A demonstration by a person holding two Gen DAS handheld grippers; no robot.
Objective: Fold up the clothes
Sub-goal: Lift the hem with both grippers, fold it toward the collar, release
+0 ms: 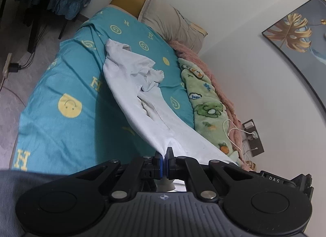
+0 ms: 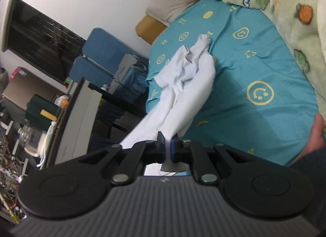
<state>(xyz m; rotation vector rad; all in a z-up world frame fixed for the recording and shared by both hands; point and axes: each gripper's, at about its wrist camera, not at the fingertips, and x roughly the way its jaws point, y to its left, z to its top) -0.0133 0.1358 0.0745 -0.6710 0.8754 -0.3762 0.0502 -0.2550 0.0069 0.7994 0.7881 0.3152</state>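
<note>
Two claws are holding one white garment [image 1: 130,86] between them. My left claw [image 1: 164,156] is sitting at the lower middle of its frame, its jaws pressed narrow on a bunched edge of the cloth, and a bit of white is poking out behind the pads. From there the garment is stretching up and left across the middle of the frame, hanging taut above the sheet [image 1: 61,86] near the claw and lying crumpled on it farther up. My right claw [image 2: 167,145] is sitting at the lower middle of its own frame, jaws likewise closed tight on a pinched fold, with a grey scrap of cloth showing behind them. In that view the garment [image 2: 189,78] is running up toward the frame's centre in two long folds, its far end twisted into a point on the sheet [image 2: 254,57]. A green blanket [image 1: 203,102] is lying along the right edge of the sheet in the left view, beside a pink one [image 1: 187,51], and a pillow [image 1: 173,23] is resting at the upper middle. A picture [image 1: 301,39] is hanging at the right of that frame. In the right view the blanket [image 2: 285,12] is filling the upper right corner.
</note>
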